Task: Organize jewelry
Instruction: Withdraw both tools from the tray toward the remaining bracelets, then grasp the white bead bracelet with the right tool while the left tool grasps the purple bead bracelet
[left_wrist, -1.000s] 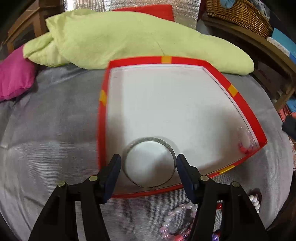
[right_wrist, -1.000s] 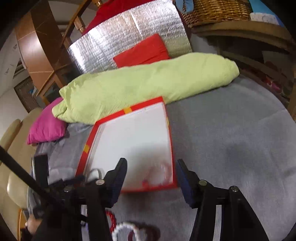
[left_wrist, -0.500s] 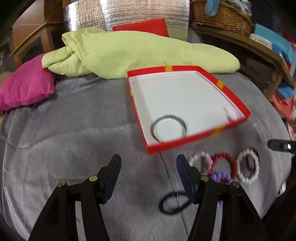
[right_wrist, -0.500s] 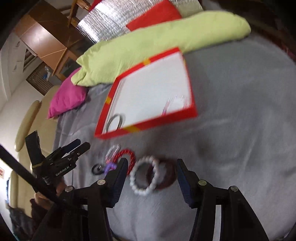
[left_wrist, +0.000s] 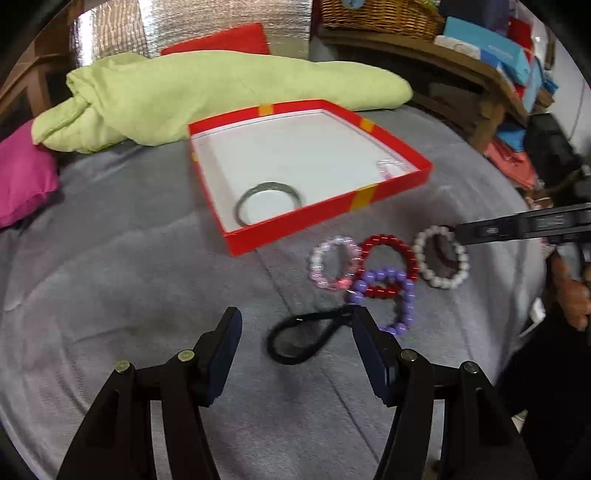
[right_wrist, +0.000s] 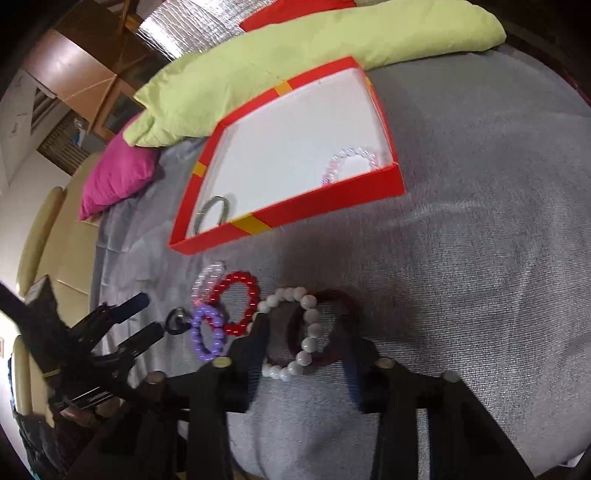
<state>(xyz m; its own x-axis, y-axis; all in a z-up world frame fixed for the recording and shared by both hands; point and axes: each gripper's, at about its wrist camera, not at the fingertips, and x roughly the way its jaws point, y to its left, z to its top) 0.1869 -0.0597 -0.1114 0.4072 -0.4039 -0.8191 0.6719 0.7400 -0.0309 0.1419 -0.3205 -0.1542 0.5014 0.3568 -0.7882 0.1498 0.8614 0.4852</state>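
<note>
A red box (left_wrist: 332, 210) (right_wrist: 295, 218) with a white inside holds a silver bangle (left_wrist: 271, 199) (right_wrist: 212, 214) and a clear pink bead bracelet (left_wrist: 391, 168) (right_wrist: 351, 162). In front of it on the grey cover lie a pink bead bracelet (left_wrist: 334, 264), a red one (left_wrist: 388, 262) (right_wrist: 238, 306), a purple one (left_wrist: 391, 299) (right_wrist: 208, 334), a white pearl one (left_wrist: 441, 262) (right_wrist: 295, 332), a dark maroon one (right_wrist: 332, 325) and a black hair tie (left_wrist: 306, 338). My left gripper (left_wrist: 295, 339) is open over the hair tie. My right gripper (right_wrist: 304, 343) is open around the white and maroon bracelets.
A green blanket (left_wrist: 207, 92) and a magenta pillow (left_wrist: 22, 177) lie behind the box. A wooden shelf with a wicker basket (left_wrist: 380, 14) stands at the back right. The bed's edge falls away at the right.
Both grippers have pulled back from the box toward the loose bracelets. The left one left the silver bangle in the box. The right one has come down over the white and maroon bracelets.
</note>
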